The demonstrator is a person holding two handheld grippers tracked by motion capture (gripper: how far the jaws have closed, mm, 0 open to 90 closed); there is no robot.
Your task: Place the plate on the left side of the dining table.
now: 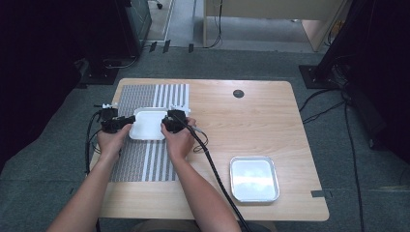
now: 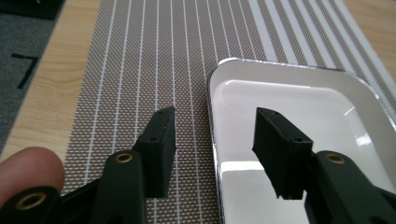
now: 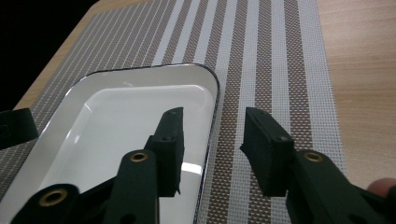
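High view, near to far: second tray [image 1: 254, 178] parked by the near right edge, well apart. Further in, left gripper [image 1: 117, 123] and right gripper [image 1: 170, 122] flanking white tray [image 1: 147, 124] on striped mat [image 1: 145, 159], jaws parted astride opposite rims, pads pressing nothing; probably placed for an even two-sided lift.

grey carpet floor [image 1: 270, 63], wood table [image 1: 251, 121], cables
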